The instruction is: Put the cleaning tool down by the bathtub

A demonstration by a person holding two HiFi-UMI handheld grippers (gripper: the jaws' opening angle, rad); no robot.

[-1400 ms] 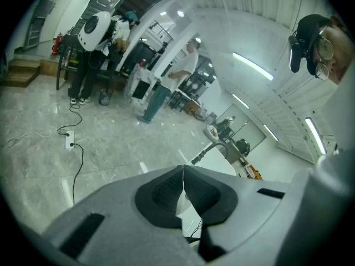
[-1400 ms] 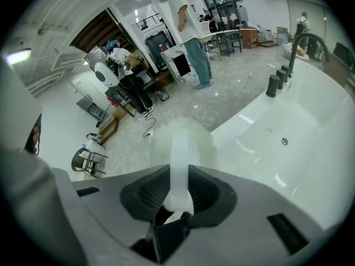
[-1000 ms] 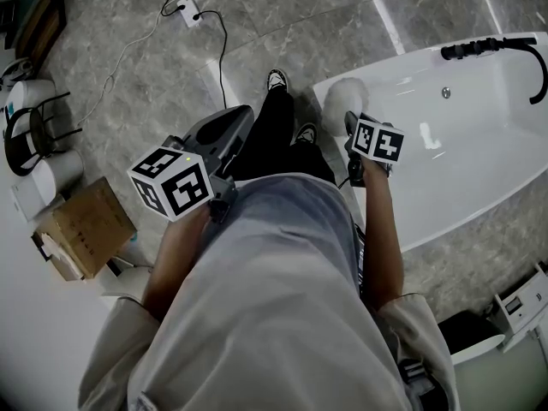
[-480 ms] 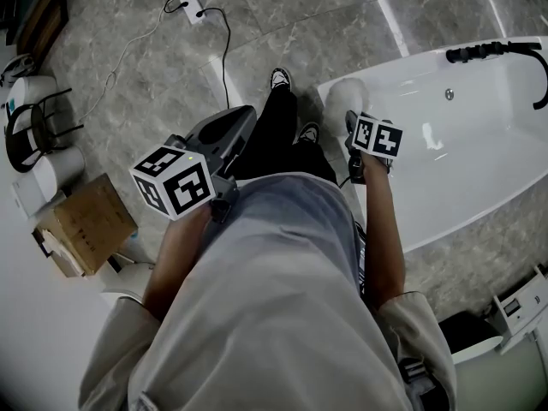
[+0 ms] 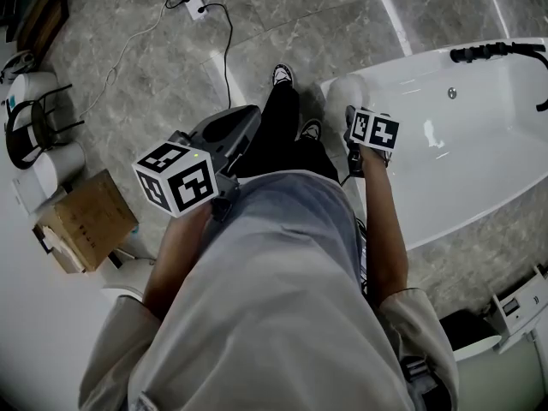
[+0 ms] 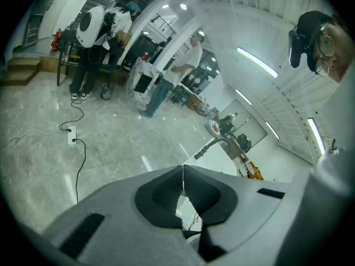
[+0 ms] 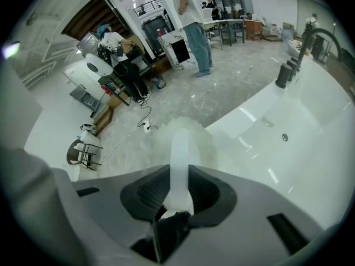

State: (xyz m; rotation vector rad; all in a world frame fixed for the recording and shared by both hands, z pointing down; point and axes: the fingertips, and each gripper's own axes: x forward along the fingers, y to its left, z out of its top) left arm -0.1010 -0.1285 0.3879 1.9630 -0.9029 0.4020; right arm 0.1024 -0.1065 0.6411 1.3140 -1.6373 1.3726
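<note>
Lower left: 1 cardboard box (image 5: 86,223), 1 black chair (image 5: 34,127) above it. Top, left of centre: 1 power strip (image 5: 193,5) on the marble floor (image 5: 128,50), cable trailing. Left gripper (image 6: 183,168) clenched, jaws meeting on nothing. Centre: 2 shoes (image 5: 278,76), the nearer one close to the tub corner. Right gripper (image 7: 180,173) grasps the white handle of 1 cleaning tool (image 7: 181,140), fluffy head at the left corner of 1 bathtub (image 5: 462,161). Upper right: 1 black faucet (image 5: 501,51).
</note>
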